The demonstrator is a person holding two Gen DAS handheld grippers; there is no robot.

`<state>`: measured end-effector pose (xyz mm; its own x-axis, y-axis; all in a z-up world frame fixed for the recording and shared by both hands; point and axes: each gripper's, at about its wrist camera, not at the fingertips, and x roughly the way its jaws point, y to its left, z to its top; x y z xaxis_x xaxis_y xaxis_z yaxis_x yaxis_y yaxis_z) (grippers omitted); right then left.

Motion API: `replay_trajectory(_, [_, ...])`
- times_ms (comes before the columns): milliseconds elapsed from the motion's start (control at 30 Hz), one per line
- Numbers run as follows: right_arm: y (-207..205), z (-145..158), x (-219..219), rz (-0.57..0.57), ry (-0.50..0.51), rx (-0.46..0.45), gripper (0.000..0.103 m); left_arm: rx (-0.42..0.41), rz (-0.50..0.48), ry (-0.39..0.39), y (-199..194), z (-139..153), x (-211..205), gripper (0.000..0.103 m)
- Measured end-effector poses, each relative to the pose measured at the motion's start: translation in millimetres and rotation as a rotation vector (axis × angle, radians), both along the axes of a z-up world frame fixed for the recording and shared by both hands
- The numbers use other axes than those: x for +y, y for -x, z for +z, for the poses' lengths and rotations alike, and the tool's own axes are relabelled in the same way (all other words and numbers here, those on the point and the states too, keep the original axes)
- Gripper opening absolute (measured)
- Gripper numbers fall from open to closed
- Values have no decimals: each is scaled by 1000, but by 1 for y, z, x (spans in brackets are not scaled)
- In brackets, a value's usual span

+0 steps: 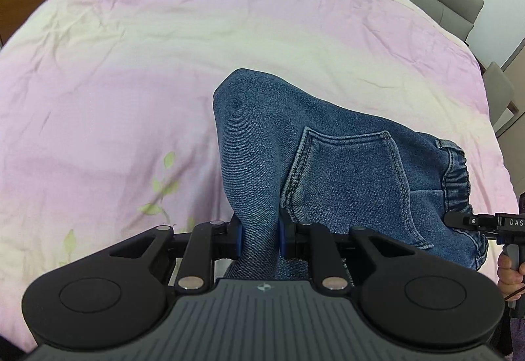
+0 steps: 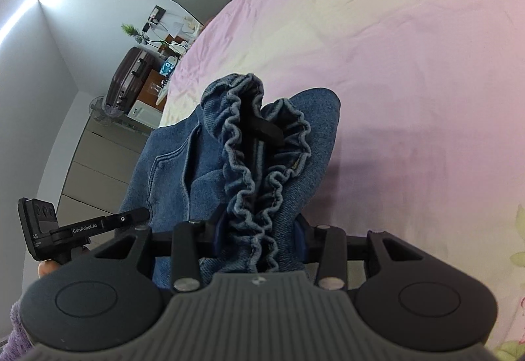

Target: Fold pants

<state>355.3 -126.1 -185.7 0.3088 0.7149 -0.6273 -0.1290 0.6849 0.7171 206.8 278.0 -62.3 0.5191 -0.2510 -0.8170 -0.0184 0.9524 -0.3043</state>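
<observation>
1. Left wrist view showed your left claw (image 1: 259, 238) clamped on a fold of the denim pants (image 1: 328, 157), just beside the back pocket (image 1: 347, 177).
2. Right wrist view showed your right claw (image 2: 259, 239) gripping the bunched elastic waistband (image 2: 262, 164).
3. You held the pants partly lifted over the pink bed (image 1: 131, 65), the far cloth sagging toward the cover.
4. You could judge the denim soft and limp, fairly thick, with some weight; nothing fragile, and it was not likely to slip from the pads.
5. You were best placed holding seams: waistband corners and hem edges, where layered cloth gave firm purchase; a single loose layer would have drooped and skewed the fold.
</observation>
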Motion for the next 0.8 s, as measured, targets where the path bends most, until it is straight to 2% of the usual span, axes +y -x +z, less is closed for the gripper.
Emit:
replay_trajectory(233, [-18,-51,24,39,56,37,37,49,-8,44,-11,-62,17,22])
replay_trajectory(333, [-21,-65,31,83,97,42,38,56,-9,73,-11,-77,20,28])
replay_trajectory(400, [-22,-78,29,85,112,60,39,62,-4,70,-12,-84,20,36])
replay_trajectory(467, [-23,-83,29,86,113,66,41,67,22,94,-12,-85,22,38])
replay_trajectory(533, [-24,-76,34,109,139,44,44,64,25,87,-10,-78,20,40])
replay_trajectory(600, [-21,-66,37,130,175,15,52,48,17,41,-5,-68,17,42])
replay_trajectory(667, [-19,-53,39,150,226,-20,54,28,8,-18,-1,-59,12,42])
replay_trajectory(800, [-9,-12,46,210,394,-217,56,-41,28,-67,5,-35,10,41])
